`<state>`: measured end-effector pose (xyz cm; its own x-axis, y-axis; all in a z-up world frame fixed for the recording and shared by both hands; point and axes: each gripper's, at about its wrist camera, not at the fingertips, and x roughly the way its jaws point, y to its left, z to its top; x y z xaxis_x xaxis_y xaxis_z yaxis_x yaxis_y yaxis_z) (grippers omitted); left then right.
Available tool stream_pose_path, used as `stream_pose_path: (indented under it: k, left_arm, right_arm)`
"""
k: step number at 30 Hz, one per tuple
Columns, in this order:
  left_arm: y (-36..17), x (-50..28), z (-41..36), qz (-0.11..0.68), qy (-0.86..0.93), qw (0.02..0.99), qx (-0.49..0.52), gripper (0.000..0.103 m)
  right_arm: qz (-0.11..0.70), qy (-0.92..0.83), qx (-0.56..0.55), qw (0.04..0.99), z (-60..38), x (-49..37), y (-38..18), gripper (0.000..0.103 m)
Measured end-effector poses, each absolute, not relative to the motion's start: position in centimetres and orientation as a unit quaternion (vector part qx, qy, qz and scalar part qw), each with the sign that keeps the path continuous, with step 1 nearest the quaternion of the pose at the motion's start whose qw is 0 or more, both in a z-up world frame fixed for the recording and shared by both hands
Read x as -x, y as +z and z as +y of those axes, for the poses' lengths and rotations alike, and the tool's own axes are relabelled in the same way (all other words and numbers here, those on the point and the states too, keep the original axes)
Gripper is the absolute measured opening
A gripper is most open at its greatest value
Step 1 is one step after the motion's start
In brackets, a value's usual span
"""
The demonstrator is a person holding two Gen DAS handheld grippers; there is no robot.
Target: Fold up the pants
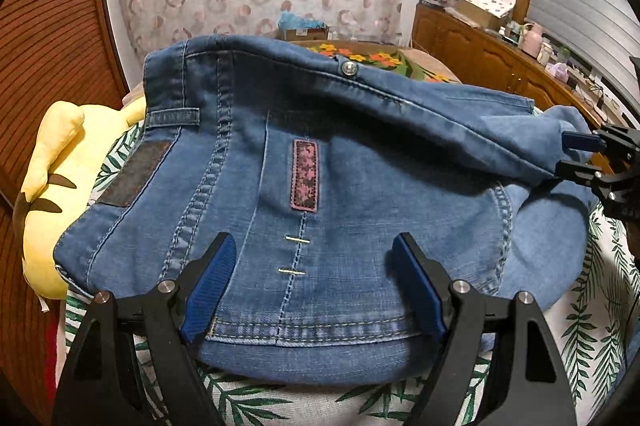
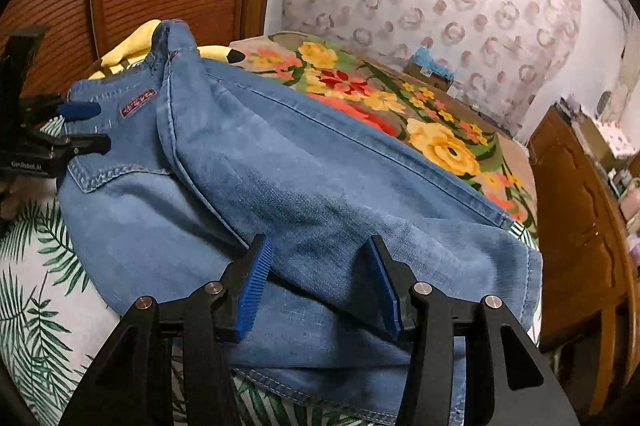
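Four fingers [image 1: 212, 278], spread wide, flank one pair of jeans [image 1: 340, 186].

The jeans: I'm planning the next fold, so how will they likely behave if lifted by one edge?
The jeans would probably sag and drape rather than hold shape: the cloth already lies in soft folds and wrinkles. The stitched waistband between the left gripper's open jaws looks thicker, so likely stiffer. Stacked denim layers under the right gripper suggest some weight.
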<state>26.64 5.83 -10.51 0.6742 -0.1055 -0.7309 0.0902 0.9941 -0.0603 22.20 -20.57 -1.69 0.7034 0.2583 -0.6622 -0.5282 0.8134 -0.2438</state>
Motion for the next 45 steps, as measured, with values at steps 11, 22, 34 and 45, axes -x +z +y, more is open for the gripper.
stream_pose_path:
  k: [11,22,34,45]
  left_arm:
    - [-10.6,-27.1,6.0,0.404,-0.055,0.913,0.014,0.081]
    - [-8.4,-25.8,7.4,0.343,-0.04,0.938,0.035,0.081]
    - [-8.1,-25.4,7.5,0.328,-0.06,0.942,0.04,0.081]
    - [-6.8,-24.6,6.2,0.314,-0.096,0.944,0.032,0.081]
  right_arm:
    - [0.33,0.21,0.255,0.884,-18.9,-22.0,-2.3,0.05]
    - [0.278,0.199,0.235,0.91,-18.4,-26.9,2.9,0.003]
    - [0.332,0.145,0.202,0.91,-15.4,-36.1,2.3,0.006]
    - [0.324,0.158,0.088,0.929,-21.3,-33.0,4.1,0.045]
